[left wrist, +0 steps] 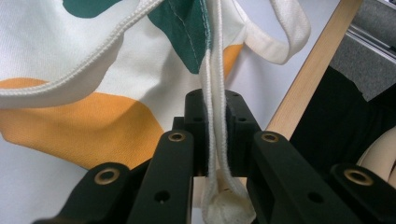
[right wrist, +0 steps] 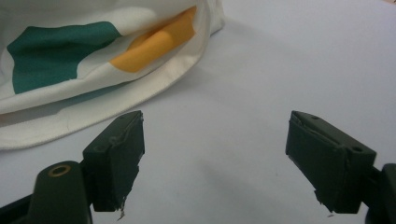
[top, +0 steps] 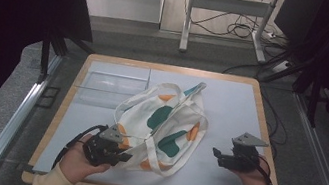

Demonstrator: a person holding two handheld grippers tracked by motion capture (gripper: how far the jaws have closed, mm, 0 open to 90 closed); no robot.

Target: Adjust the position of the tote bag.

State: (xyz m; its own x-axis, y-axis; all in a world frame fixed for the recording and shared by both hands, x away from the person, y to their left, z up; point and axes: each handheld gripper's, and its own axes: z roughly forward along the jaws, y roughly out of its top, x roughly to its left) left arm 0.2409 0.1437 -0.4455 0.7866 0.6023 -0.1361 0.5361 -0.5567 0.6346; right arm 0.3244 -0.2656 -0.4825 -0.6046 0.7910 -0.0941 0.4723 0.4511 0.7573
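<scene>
A white cloth tote bag [top: 162, 122] with green and orange patches lies crumpled in the middle of the pale mat [top: 230, 108]. My left gripper [top: 127, 157] sits at the bag's near left corner, shut on a white strap [left wrist: 215, 121] that runs up between its jaws to the bag [left wrist: 93, 70]. My right gripper [top: 215, 153] rests to the right of the bag, held by a hand, its jaws wide open over bare mat. In the right gripper view the bag's edge [right wrist: 93, 60] lies ahead and to the left of the gripper [right wrist: 215, 158], apart from it.
A clear shallow tray [top: 112, 89] stands at the mat's back left. The wooden table edge [top: 267, 135] frames the mat. Beyond the table are a metal frame [top: 227, 7] and loose cables [top: 244, 30] on the floor.
</scene>
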